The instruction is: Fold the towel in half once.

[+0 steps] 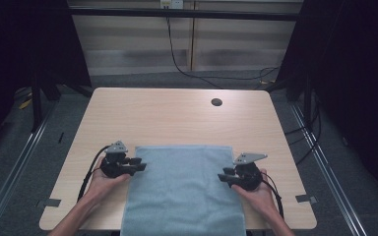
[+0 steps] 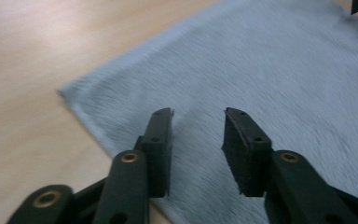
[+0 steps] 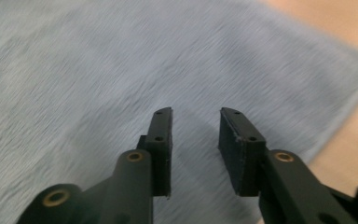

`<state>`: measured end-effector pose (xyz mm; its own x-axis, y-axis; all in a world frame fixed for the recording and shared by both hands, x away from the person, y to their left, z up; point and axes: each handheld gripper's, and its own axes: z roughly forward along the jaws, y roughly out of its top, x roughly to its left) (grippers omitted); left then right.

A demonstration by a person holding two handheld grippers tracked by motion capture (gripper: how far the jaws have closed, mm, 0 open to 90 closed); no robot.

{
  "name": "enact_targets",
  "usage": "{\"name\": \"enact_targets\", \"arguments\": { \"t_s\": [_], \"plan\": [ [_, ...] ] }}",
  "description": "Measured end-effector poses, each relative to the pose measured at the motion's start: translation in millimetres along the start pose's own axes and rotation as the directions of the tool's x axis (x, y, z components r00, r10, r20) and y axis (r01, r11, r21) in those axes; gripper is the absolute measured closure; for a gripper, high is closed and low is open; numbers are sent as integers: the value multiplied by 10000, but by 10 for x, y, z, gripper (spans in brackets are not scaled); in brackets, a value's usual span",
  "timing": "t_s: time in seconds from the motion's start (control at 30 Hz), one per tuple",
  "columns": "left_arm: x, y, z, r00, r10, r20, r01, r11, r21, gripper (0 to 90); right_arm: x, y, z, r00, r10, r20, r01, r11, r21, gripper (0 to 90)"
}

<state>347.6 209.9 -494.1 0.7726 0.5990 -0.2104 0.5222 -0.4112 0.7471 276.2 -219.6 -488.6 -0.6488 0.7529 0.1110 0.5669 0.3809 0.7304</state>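
The pale blue rectangular terry towel (image 1: pixel 184 189) lies flat on the light wooden tabletop (image 1: pixel 177 115), its long axis running from the person's edge away toward the far side, its near end hanging over that edge. The left gripper (image 1: pixel 139 164) sits at the towel's left edge and the right gripper (image 1: pixel 225 177) at its right edge, equally near, each pointing inward across the cloth. Both sets of fingers (image 2: pixel 161 144) (image 3: pixel 161 144) stand partly apart with nothing between them, hovering just over the towel's border, so either side edge lies directly below.
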Motion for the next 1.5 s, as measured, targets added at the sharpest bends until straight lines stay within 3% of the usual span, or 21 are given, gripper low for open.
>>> {"name": "enact_targets", "arguments": {
  "t_s": [0.03, 0.1, 0.17, 0.2, 0.27, 0.4, 0.47, 0.53, 0.8, 0.83, 0.87, 0.93, 0.97, 1.0, 1.03, 1.1, 1.13, 1.2, 1.33, 1.43, 1.5],
  "plan": [
    [83, 88, -15, 9991, -215, -361, 199, 9989, -427, 601, -68, 58, 16, 9999, 138, 86, -137, 9997, -194, 598],
    [176, 157, -6, 9979, -330, -552, 292, 9972, -691, 571, -213, 173, 83, 9991, 348, 221, -338, 9985, -435, 558],
    [256, 186, 43, 9961, -630, -624, 586, 9958, -699, 543, -334, 267, 195, 9981, 453, 422, -436, 9983, -395, 518],
    [278, 188, 80, 9945, -642, -823, 587, 9960, -674, 531, -388, 305, 256, 9977, 504, 449, -489, 9982, -345, 500],
    [304, 184, 115, 9944, -697, -798, 651, 9962, -586, 498, -458, 371, 357, 9966, 503, 654, -483, 9983, -317, 466],
    [342, 137, 221, 9923, -760, -983, 743, 9970, -210, 429, -536, 453, 491, 9957, 554, 738, -541, 9984, -191, 438],
    [336, 133, 220, 9911, -695, -1133, 687, 9976, -113, 423, -533, 441, 529, 9926, 387, 1151, -387, 9992, -24, 433],
    [336, 106, 187, 9906, -611, -1222, 607, 9981, -69, 418, -536, 404, 520, 9942, 540, 935, -538, 9985, -47, 427],
    [283, 64, 185, 9935, -85, -1136, 91, 9999, 50, 420, -524, 235, 429, 9906, 321, 1330, -350, 9992, 192, 421],
    [243, 57, 200, 9947, 287, -986, -283, 9996, 48, 507, -499, 217, 436, 9894, 223, 1436, -238, 9997, 89, 440],
    [211, 53, 212, 9962, 346, -803, -344, 9994, 31, 548, -480, 220, 432, 9896, 275, 1411, -296, 9995, 124, 482],
    [153, 57, 227, 9969, 558, -553, -550, 9984, 156, 704, -446, 221, 427, 9931, 159, 1158, -170, 9998, 85, 650],
    [153, 57, 227, 9969, 558, -553, -550, 9984, 156, 756, -446, 221, 427, 9931, 159, 1158, -170, 9998, 85, 650],
    [123, 55, 235, 9982, 514, -294, -509, 9985, 198, 811, -398, 224, 418, 9964, 176, 830, -192, 9996, 184, 783],
    [123, 55, 235, 9982, 514, -294, -509, 9985, 198, 836, -398, 224, 418, 9964, 176, 830, -192, 9996, 184, 783],
    [140, 60, 222, 9996, 264, -106, -262, 9995, 156, 846, -400, 230, 415, 9984, 401, 390, -409, 9990, 195, 853],
    [187, 96, 173, 10000, -16, 30, 16, 9998, -198, 852, -423, 232, 403, 9974, 723, 70, -723, 9974, -12, 864],
    [237, 175, 106, 9995, -301, 95, 307, 9974, -653, 855, -460, 276, 355, 9963, 857, -60, -859, 9958, -322, 867],
    [277, 464, -12, 9996, -260, -99, 245, 9909, -1326, 855, -590, 569, 141, 9931, 1166, -76, -1164, 9814, -1526, 871],
    [317, 801, -176, 9993, -339, -186, 289, 9748, -2210, 855, -674, 899, -49, 9937, 1110, 134, -1049, 9670, -2324, 871],
    [334, 1040, -287, 9989, -304, -348, 200, 9633, -2677, 855, -754, 1115, -171, 9921, 1240, 168, -1137, 9497, -2917, 871]
  ]
}}
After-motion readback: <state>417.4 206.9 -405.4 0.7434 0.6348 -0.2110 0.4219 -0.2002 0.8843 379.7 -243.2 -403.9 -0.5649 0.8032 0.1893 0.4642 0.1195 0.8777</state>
